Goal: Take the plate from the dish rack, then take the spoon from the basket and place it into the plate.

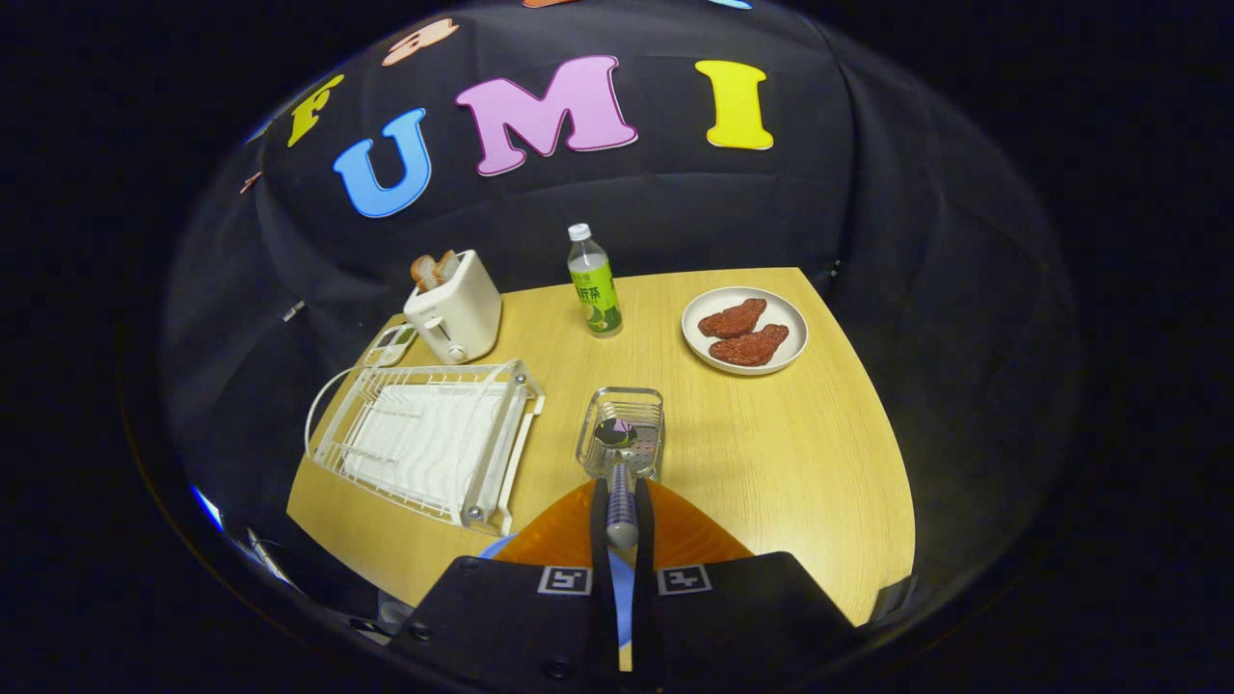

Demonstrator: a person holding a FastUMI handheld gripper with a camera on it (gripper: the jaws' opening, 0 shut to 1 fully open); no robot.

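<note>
Gripper [622, 525]: fingers pinched the spoon [620, 472] by its handle.
Spoon: bowl over the wire basket [622, 429].
Plate [622, 540]: orange, apparently beneath the fingers.
Dish rack [429, 439]: left of basket.
Beyond: toaster [453, 308], bottle [595, 284], white plate of meat [744, 330].

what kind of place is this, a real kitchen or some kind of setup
Most likely a staged kitchen tabletop in a recording booth, not a real kitchen: a toaster with bread, a dish rack and a plate of food sit on a small wooden table backed by black cloth. The gripper holds a spoon.
</note>
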